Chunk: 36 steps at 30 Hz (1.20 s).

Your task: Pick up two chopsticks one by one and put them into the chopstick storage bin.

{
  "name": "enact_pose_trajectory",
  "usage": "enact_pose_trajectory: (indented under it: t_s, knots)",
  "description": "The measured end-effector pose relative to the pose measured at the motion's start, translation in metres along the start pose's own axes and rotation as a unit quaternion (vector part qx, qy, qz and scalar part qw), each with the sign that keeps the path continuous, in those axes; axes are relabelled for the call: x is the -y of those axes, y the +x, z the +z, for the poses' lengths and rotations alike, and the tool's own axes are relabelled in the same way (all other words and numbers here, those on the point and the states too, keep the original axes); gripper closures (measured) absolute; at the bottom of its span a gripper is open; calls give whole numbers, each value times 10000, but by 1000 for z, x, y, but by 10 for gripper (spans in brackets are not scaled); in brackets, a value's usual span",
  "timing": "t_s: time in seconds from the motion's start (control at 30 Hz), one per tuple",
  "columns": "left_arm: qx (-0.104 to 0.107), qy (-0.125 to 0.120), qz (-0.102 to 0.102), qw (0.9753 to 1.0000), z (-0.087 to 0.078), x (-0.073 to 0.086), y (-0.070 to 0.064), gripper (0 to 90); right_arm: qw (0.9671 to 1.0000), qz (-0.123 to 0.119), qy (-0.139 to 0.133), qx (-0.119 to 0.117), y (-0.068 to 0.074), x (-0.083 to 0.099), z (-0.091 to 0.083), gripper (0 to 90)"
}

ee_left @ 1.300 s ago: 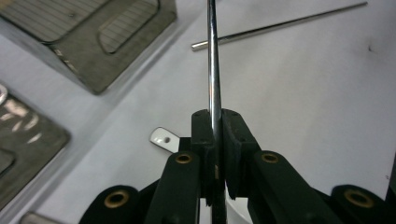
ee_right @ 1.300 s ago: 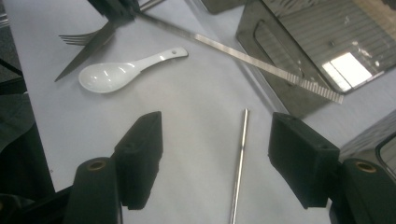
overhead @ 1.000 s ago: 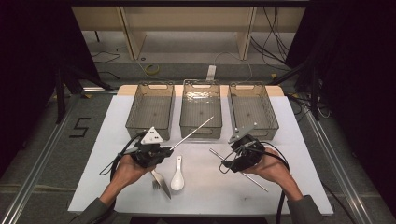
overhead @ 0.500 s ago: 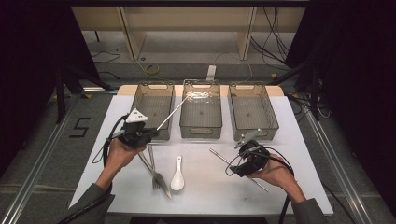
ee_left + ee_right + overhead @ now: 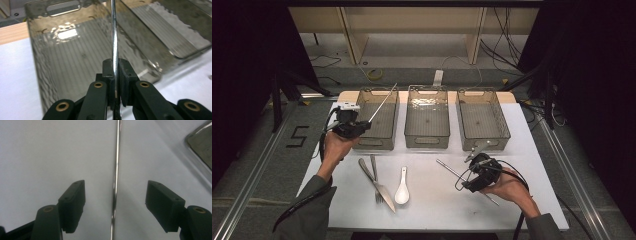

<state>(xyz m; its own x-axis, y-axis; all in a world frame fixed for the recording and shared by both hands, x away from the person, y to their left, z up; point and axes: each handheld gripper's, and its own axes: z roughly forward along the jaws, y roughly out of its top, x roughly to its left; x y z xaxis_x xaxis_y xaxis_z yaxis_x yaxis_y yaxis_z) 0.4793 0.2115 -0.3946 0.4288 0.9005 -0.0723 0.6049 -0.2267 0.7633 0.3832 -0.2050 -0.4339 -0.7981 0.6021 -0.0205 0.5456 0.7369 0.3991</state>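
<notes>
Over the left bin (image 5: 374, 120), a metal rod (image 5: 383, 102) in the left gripper (image 5: 362, 126), tip up-right.

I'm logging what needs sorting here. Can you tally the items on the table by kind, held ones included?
Bins: 3
Metal rods: 2, one in the left tool, one on the table between the right tool's jaws
Knife: 1
Fork: 1
White spoon: 1
Total: 8

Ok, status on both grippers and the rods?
Left gripper shut on chopstick, over left bin. Right gripper open, straddling second chopstick. Nothing blocking.
</notes>
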Motion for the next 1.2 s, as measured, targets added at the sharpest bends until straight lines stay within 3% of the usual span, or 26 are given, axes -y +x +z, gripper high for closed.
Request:
enact_pose_trajectory:
  t_s: [0.33, 0.63, 0.87, 1.07, 1.17, 1.2]
  knots:
    - [-220, 178, -170, 9995, 16, -9, 19, 838, 10000, -15, 9, -28, -1, 0, 1, 333]
    - [-339, 331, -283, 9985, 29, -12, 23, 837, 10000, -24, 9, -64, -1, 0, 1, 332]
    - [-513, 544, -549, 9957, 42, -7, 32, 836, 9999, -20, -1, -103, -1, 0, 1, 315]
    - [-591, 658, -649, 9940, 47, -4, 36, 834, 9999, -53, 26, -130, 0, 0, 2, 311]
    - [-642, 621, -655, 9938, 48, -3, 37, 820, 9999, -53, 32, -133, 0, -1, 2, 311]
    - [-630, 591, -656, 9941, 47, -4, 37, 766, 9999, -51, 28, -132, 0, -1, 2, 311]
